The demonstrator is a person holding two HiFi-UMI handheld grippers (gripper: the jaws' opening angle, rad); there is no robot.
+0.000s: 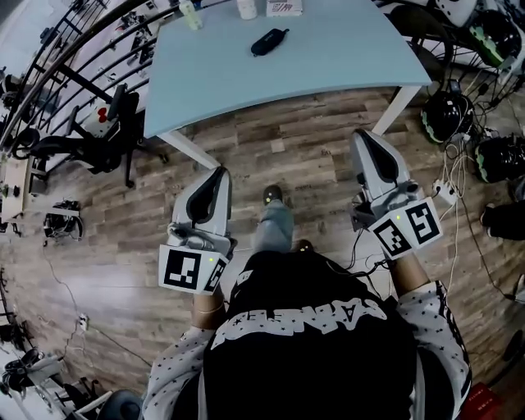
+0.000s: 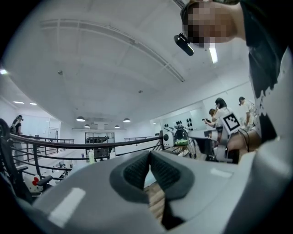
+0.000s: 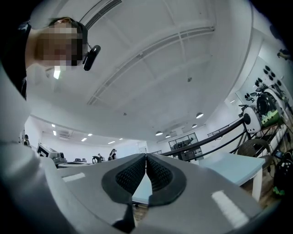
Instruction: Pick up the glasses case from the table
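You're standing short of the table (image 1: 328, 74) with both tongs held out over the wooden floor (image 1: 271, 143). Neither one is reaching the tabletop yet. The glasses case (image 1: 269, 41) is dark and slim, and it's lying at an angle on the table's pale blue top, toward the far side and a little left of the middle, with nothing touching it. Beyond it, along the table's far edge, a bottle (image 1: 190, 14), a white container (image 1: 246, 8) and a small box (image 1: 284, 7) are standing in a row.

Your left gripper (image 1: 218, 174) is hovering near the table's front left leg (image 1: 190, 149), pointing toward the table and well apart from the case. In the left gripper view its ribbed pads (image 2: 137, 172) are meeting at the tips — clenched, with nothing caught between them.

Your right gripper (image 1: 362, 135) is hanging just beside the table's front right leg (image 1: 395, 108), below the near edge. It's squeezed closed too, pads pressed together in the right gripper view and carrying nothing, with the tabletop showing beyond the tips.

A black office chair (image 1: 107, 131) is sitting left of the table, and a tangle of cables (image 1: 459, 176) is lying on the floor to the table's right — both are clear of your tongs.
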